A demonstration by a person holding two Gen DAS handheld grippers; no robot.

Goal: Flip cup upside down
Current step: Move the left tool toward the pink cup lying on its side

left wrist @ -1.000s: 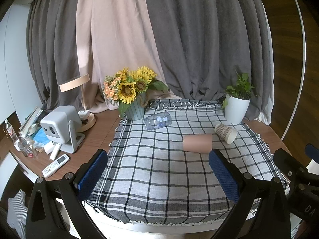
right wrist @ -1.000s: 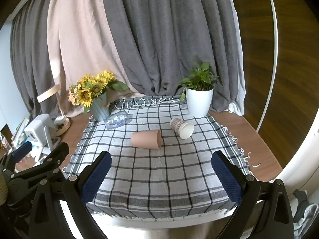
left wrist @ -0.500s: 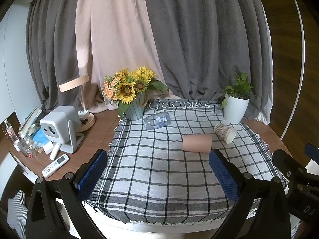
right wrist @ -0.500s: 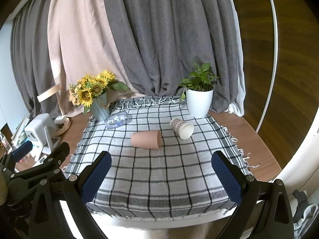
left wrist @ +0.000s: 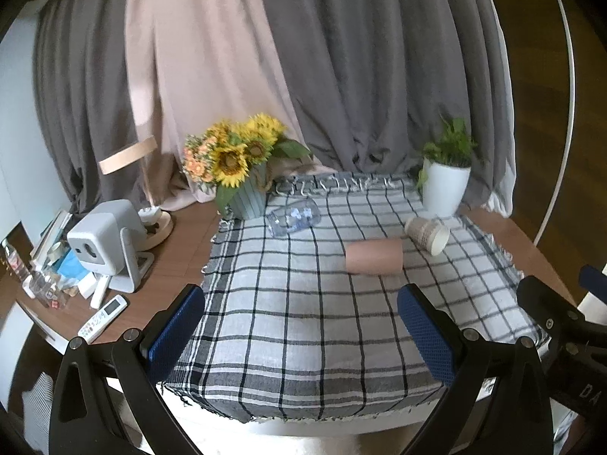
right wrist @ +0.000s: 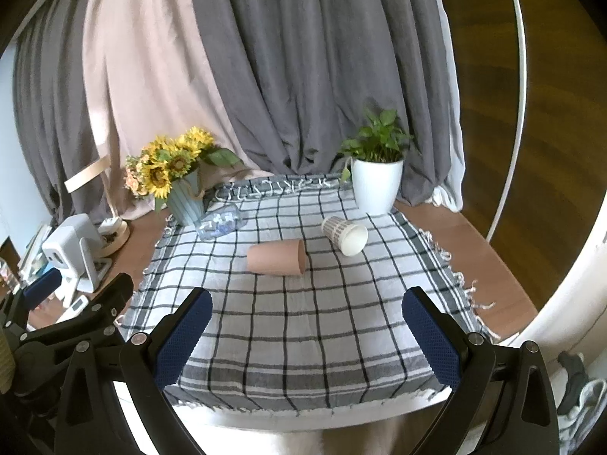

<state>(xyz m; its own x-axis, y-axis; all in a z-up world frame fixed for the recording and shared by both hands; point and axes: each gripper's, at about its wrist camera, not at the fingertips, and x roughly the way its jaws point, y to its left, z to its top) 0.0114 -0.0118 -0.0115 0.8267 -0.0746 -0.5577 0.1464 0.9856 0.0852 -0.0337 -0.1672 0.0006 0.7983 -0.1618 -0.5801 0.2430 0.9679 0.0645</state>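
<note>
A pink cup (left wrist: 374, 256) lies on its side in the middle of the checked cloth (left wrist: 303, 322), mouth to the right; it also shows in the right wrist view (right wrist: 276, 257). A white patterned paper cup (left wrist: 426, 229) lies on its side just behind and right of it, and shows in the right wrist view (right wrist: 344, 229). A clear plastic cup (left wrist: 293, 216) lies on its side at the back left. My left gripper (left wrist: 301, 331) is open and empty over the near edge. My right gripper (right wrist: 307, 335) is open and empty beside it.
A vase of sunflowers (left wrist: 242, 174) stands at the cloth's back left, a white potted plant (left wrist: 445, 182) at the back right. Left of the cloth are a white projector (left wrist: 106, 240), a lamp (left wrist: 151, 204) and a remote (left wrist: 102, 318). Curtains hang behind.
Both views have shifted slightly; the cups lie where they were. Both grippers stay open.
</note>
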